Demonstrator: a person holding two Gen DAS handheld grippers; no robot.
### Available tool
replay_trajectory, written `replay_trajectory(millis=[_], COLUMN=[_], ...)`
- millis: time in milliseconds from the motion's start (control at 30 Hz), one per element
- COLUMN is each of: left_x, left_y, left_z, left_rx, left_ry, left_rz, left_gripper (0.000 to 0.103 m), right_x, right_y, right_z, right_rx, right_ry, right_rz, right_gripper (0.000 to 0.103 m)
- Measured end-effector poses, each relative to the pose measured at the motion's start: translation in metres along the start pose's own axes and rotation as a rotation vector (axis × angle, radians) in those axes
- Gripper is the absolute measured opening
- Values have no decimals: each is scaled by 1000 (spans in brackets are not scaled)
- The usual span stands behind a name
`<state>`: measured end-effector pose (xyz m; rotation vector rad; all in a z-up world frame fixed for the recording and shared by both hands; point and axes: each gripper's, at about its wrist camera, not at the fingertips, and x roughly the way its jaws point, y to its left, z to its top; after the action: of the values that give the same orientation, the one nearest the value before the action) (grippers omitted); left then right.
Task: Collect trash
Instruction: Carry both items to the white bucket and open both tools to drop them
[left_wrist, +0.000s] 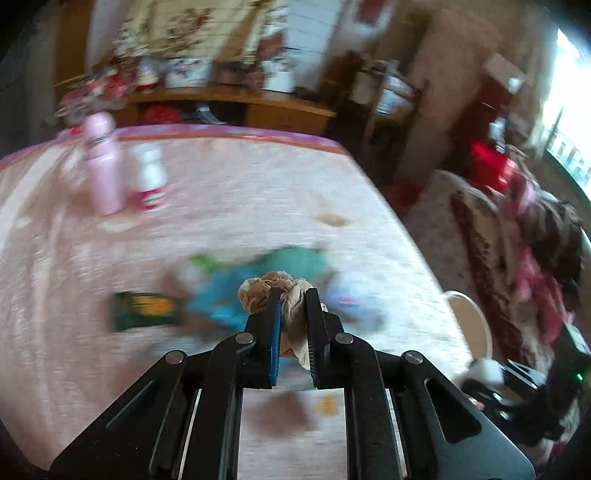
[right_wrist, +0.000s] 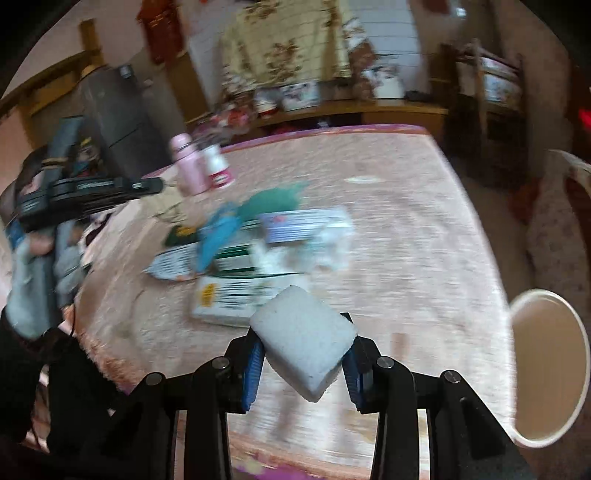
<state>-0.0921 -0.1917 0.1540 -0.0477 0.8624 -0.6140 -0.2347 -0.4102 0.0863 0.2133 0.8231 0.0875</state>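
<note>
My left gripper is shut on a crumpled beige paper wad and holds it above the table. My right gripper is shut on a white foam block, tilted, above the table's near edge. Both views are motion-blurred. Loose trash lies mid-table: a teal wrapper, a blue wrapper, a dark green packet, flat printed cartons and a blue-white box. A white round bin stands just off the table's right edge; it also shows in the left wrist view.
A pink bottle and a small white bottle stand at the table's far left. The table has a pink cloth. A wooden sideboard is behind, a padded chair to the right. The left gripper shows at the right view's left.
</note>
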Motion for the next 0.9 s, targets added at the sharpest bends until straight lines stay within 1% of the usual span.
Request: replay_trajectory(millis=[100, 133, 167, 300, 367, 400, 500, 667, 733, 767, 833, 900], left_x=[12, 20, 27, 55, 71, 76, 102, 138, 151, 157, 166, 178], left_y=[-50, -72, -87, -148, -184, -195, -237, -282, -295, -299, -305, -310], left_z=[-2, -3, -4, -10, -14, -15, -23, -32, -35, -35, -35, -35], left_rx=[46, 69, 83, 111, 155, 165, 193, 231, 238, 239, 222, 190], left_ry=[22, 37, 47, 99, 119, 126, 160, 171, 169, 166, 166, 184], left_rz=[-73, -103, -122, -220, -230, -237, -283, -278, -293, -305, -328, -365], left_gripper=[10, 10, 10, 10, 10, 10, 10, 11, 12, 15, 22, 36], right_x=[-12, -17, -22, -40, -50, -52, -61, -66, -67, -68, -71, -72], right_y=[-30, -42, -57, -110, -140, -151, -196, -246, -259, -265, -271, -273], right_z=[-4, -6, -9, -17, -22, -25, -34, -41, -43, -43, -44, -45], right_rx=[32, 47, 71, 154, 198, 215, 282, 360, 377, 381, 389, 397], right_ry=[3, 2, 2, 1, 1, 4, 16, 25, 22, 10, -14, -25], right_rz=[-69, -96, -122, -225, -276, -297, -351, -405, -434, -449, -467, -476], right_gripper=[36, 36, 36, 36, 36, 36, 36, 37, 45, 51, 55, 71])
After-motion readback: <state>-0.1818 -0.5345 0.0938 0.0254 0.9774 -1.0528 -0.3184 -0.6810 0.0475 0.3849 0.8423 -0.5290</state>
